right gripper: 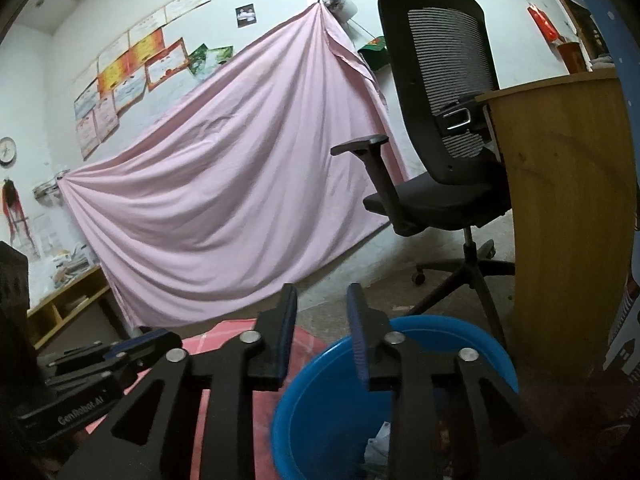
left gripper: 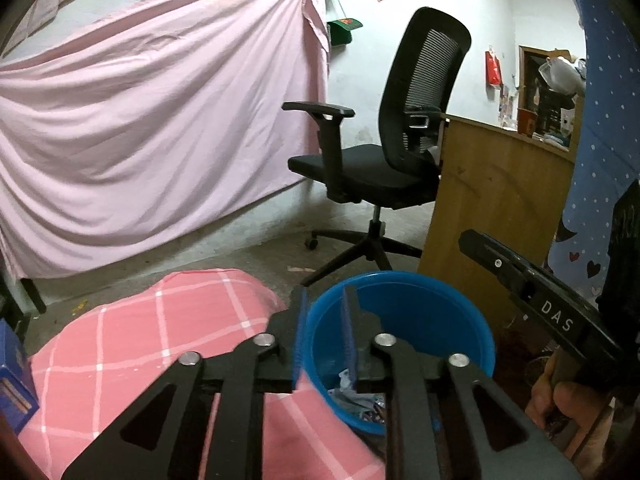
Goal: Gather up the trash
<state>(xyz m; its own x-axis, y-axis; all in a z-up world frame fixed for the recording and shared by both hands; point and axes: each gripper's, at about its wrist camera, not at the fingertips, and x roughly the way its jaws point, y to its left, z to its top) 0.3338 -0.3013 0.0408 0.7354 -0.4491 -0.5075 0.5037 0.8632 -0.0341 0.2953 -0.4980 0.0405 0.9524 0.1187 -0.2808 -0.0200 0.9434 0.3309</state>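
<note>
Trash (left gripper: 352, 400) lies crumpled at the bottom of a blue bucket (left gripper: 460, 300), which stands on the floor between a pink checked pillow (left gripper: 140, 340) and a wooden bed end panel (left gripper: 492, 208).

Seen from the left wrist, the left gripper (left gripper: 326, 328) hangs over the bucket's near rim with its jaws a little apart and nothing between them. This view alone looks down into the bucket far enough to show the scraps clearly, and it alone shows the person's hand (left gripper: 560, 404) at the lower right, under the dark body of the other tool. A blue box (left gripper: 14, 376) sits at the left edge.

From the right wrist, the right gripper (right gripper: 320, 332) also stands slightly parted and empty, its right finger over the bucket (right gripper: 472, 344) and its left finger over the pillow (right gripper: 312, 340). Only a pale scrap of trash (right gripper: 380, 440) shows inside here. This view alone takes in the low wooden shelf (right gripper: 68, 308), the wall certificates (right gripper: 132, 68) and a round clock (right gripper: 7, 151).

Both views share the pink sheet (left gripper: 160, 128) hung on the wall and the black office chair (left gripper: 400, 140).
</note>
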